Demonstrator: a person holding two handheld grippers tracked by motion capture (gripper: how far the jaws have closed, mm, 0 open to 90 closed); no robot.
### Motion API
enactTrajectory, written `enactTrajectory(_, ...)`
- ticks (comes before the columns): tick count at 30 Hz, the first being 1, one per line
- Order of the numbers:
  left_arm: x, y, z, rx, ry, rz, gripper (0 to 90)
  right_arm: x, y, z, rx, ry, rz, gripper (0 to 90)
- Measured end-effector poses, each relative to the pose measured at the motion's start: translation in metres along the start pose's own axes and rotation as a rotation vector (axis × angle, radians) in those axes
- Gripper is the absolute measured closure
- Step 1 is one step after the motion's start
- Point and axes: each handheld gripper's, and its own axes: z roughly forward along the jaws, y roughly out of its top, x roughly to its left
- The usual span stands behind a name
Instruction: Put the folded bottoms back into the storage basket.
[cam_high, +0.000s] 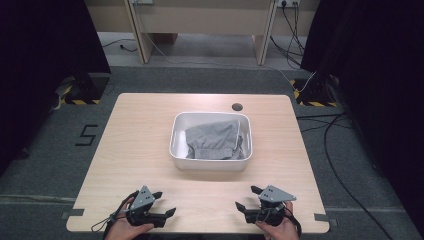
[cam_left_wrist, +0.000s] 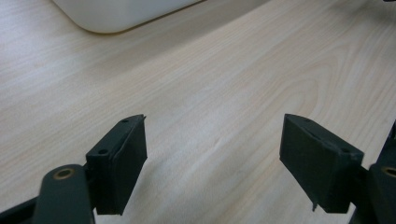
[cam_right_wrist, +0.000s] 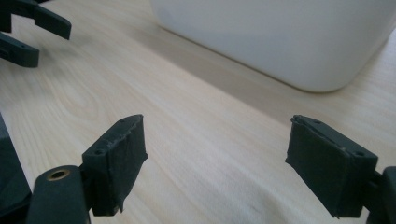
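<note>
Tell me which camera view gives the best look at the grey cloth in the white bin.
The high view: it looks down into the white bin, so the crumpled grey cloth lies open to sight. The left gripper view catches just a corner of the bin's outer wall, and the right gripper view its side wall; that wall hides the cloth.

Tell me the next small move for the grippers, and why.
Probably move the right gripper forward over the tub rim, toward the grey cloth. Both grippers rest open at the table's near edge, holding nothing, and the left gripper is just as far from the tub. The cloth lies crumpled inside the tub, untouched, so closing that gap likely comes before any grasp.
</note>
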Motion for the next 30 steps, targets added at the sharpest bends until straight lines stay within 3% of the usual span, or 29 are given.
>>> enactTrajectory(13,-0.003,-0.018,-0.005,0.053,0.018,0.004,15.8,0.002,-0.018,-0.006,0.101,-0.073,-0.023,16.3)
enactTrajectory(17,-0.006,-0.02,-0.007,0.055,0.021,0.015,14.6,0.003,-0.024,-0.004,0.138,-0.066,-0.019,15.8)
enactTrajectory(19,-0.008,-0.022,-0.007,0.052,0.029,0.025,14.4,0.004,-0.028,-0.004,0.13,-0.076,-0.04,15.6)
enactTrajectory(21,-0.011,-0.025,-0.007,0.054,0.049,0.071,14.1,0.005,-0.029,-0.005,0.125,-0.082,-0.045,15.5)
enactTrajectory(30,-0.019,-0.029,-0.008,0.046,0.047,0.073,8.9,0.008,-0.037,-0.007,0.075,-0.087,-0.046,15.0)
